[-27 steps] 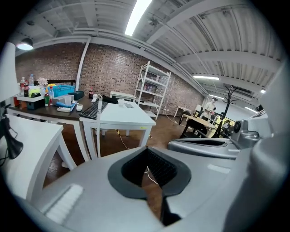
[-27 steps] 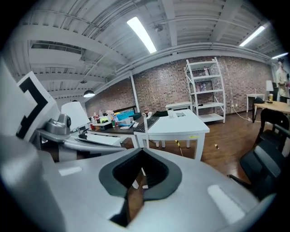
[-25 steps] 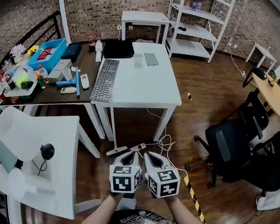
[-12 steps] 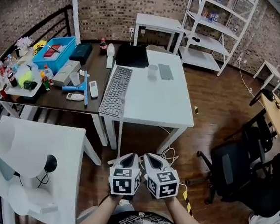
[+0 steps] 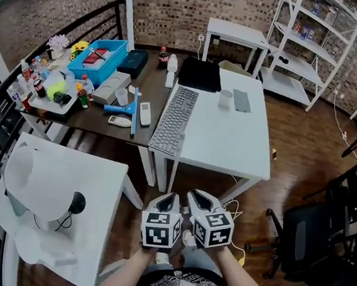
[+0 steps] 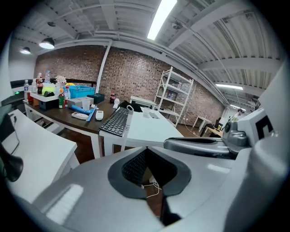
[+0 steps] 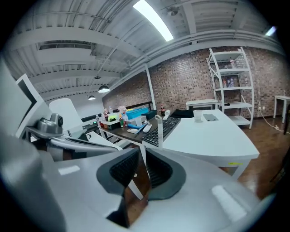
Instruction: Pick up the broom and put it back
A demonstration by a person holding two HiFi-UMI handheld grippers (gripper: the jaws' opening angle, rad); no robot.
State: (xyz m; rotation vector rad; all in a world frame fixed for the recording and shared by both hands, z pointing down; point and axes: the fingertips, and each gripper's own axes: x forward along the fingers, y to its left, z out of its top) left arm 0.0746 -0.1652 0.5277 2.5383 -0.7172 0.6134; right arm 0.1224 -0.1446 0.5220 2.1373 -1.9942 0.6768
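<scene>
The broom (image 7: 159, 131) is a thin white pole with a loop handle, standing upright against the near corner of the white table (image 5: 235, 139), beside the keyboard (image 5: 173, 121). It shows again in the left gripper view as the broom (image 6: 128, 118); in the head view I cannot separate it from the table legs. My left gripper (image 5: 167, 199) (image 6: 146, 148) is shut and empty. My right gripper (image 5: 197, 195) (image 7: 142, 149) is held close beside it; its jaws have just been opening to a narrow slit with nothing between them. Both grippers are well short of the broom.
A dark table (image 5: 153, 84) at the left back carries bottles, a blue bin (image 5: 96, 56) and remotes. A white table with a lamp (image 5: 56, 184) stands at the near left, a black office chair (image 5: 308, 233) at the near right, white shelves (image 5: 307, 37) at the back. Cables (image 5: 233, 213) lie on the floor.
Both grippers, still side by side, have been carried forward and left toward the tables. The white table's near corner now lies closer to them, and the chair has slid toward the right edge.
</scene>
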